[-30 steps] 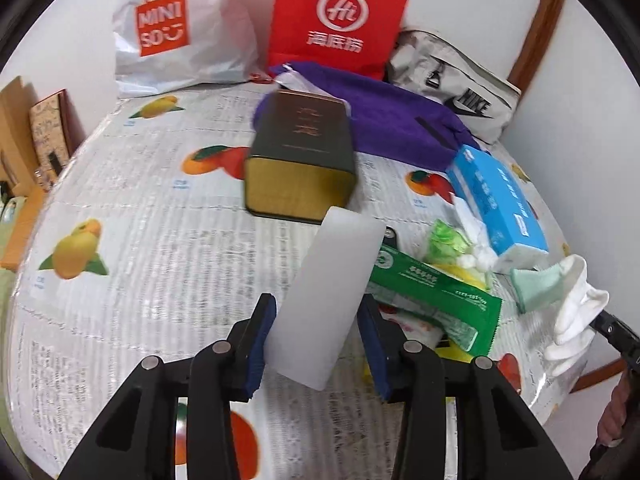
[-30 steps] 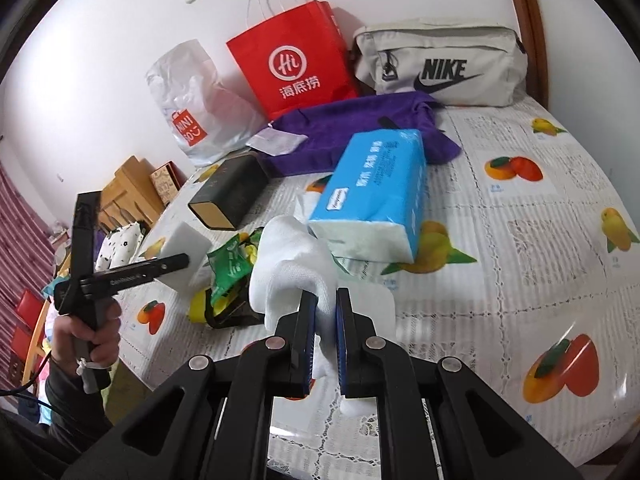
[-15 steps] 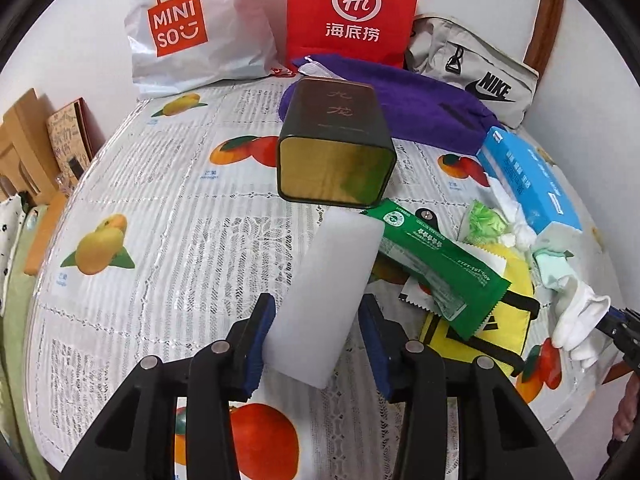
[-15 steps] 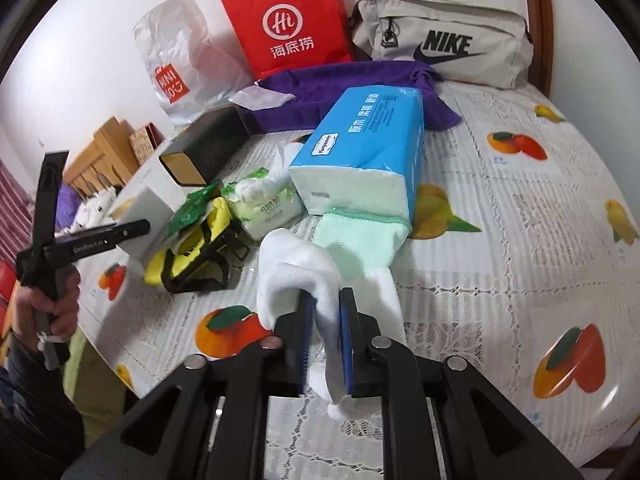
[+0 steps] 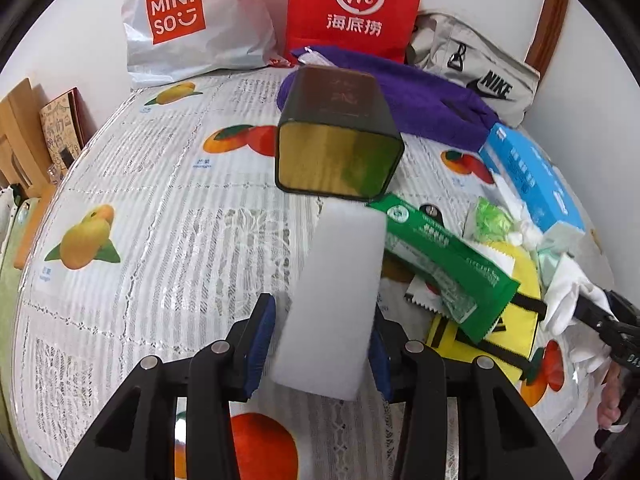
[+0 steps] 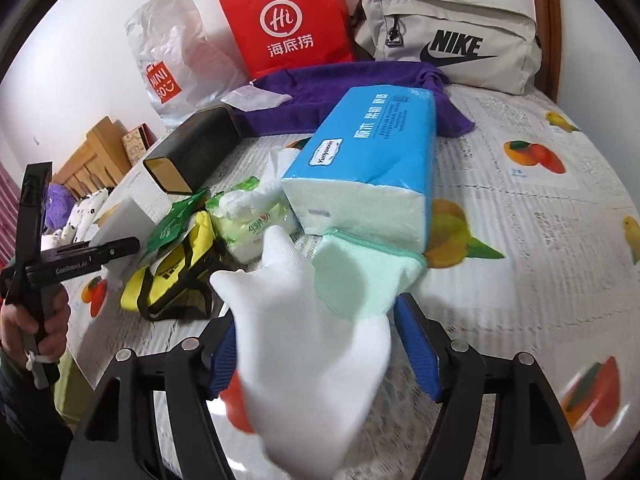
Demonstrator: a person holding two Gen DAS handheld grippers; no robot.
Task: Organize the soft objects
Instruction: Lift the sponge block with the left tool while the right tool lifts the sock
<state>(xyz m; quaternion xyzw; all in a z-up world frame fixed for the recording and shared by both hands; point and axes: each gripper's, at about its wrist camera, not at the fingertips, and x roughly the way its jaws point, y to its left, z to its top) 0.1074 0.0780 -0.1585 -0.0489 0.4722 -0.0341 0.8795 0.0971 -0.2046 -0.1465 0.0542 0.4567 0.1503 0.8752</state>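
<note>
My left gripper (image 5: 320,344) is shut on a white sponge block (image 5: 336,300), held tilted above the fruit-print tablecloth (image 5: 160,240). My right gripper (image 6: 320,344) has its jaws wide open; a white glove (image 6: 312,344) lies loose between them, blurred, partly over a mint green cloth (image 6: 360,276). The glove also shows at the right edge of the left wrist view (image 5: 568,300). A blue tissue pack (image 6: 372,160) lies just beyond the cloth. A purple towel (image 5: 420,96) lies at the back.
A dark tin box (image 5: 340,140) lies on its side ahead of the sponge. A green packet (image 5: 444,264), yellow pouch (image 5: 504,320) and wet-wipe pack (image 6: 256,228) are piled mid-table. MINISO bag (image 5: 188,20), red bag (image 5: 356,4) and Nike bag (image 6: 448,36) line the wall.
My right gripper has opened and let go of the white glove, which now sits loose between the jaws. My left gripper moved forward toward the tin box, still holding the sponge.
</note>
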